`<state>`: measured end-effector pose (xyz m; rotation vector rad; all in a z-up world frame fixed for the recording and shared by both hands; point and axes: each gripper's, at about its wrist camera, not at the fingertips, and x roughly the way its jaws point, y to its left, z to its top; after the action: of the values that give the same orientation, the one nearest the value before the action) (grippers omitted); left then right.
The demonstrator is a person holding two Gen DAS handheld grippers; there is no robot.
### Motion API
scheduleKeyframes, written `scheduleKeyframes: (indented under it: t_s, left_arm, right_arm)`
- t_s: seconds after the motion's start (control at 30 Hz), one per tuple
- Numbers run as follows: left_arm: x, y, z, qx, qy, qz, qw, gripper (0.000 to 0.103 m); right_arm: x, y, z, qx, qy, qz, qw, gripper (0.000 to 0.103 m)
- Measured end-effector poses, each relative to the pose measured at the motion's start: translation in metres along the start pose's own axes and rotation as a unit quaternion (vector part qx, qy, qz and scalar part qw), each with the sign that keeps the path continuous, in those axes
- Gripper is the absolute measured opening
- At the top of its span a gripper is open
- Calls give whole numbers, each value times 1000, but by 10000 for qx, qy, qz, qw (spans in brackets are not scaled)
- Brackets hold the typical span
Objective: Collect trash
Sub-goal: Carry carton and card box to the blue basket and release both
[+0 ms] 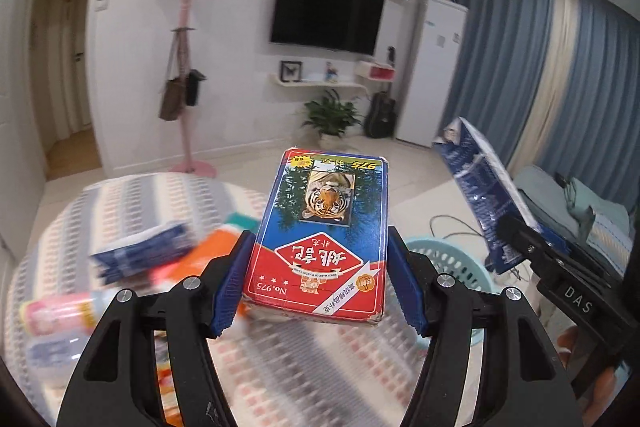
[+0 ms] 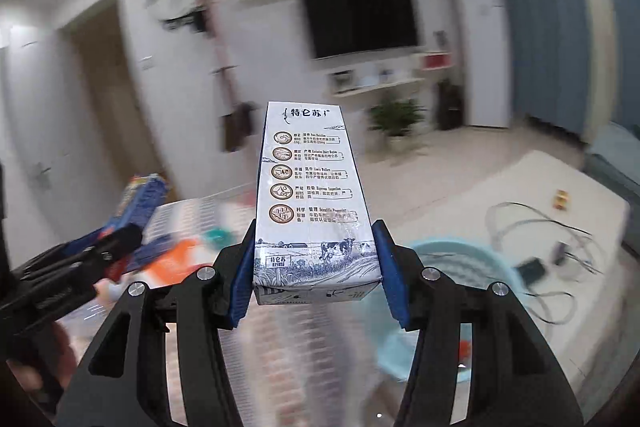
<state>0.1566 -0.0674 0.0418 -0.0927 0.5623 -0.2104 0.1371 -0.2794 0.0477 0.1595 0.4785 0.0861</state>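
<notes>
A striped tablecloth covers the table, strewn with blurred packets; behind stand a wall television and a coat stand. The left gripper clamps a playing-card box. The right gripper clamps a milk carton. Only the right view shows cables beside the pale blue basket
</notes>
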Motion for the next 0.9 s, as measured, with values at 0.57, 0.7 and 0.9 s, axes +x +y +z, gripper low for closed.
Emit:
scheduleKeyframes:
  t_s: [0.57,0.7,0.9]
  left_arm:
    - [172,-88,-44,546,1805,-664,9798,64]
    - [168,-90,-49,609,1743,-696,9803,80]
    - [152,-92,-47,541,1680,-833,9808,81]
  right_arm:
    - [103,-137,-61,1097,1342,-1186,9777,52]
    - [103,-147,-66,1224,1351,-1214,9757,55]
    - [97,-144,-66,1272,1300,-1177,9763,56]
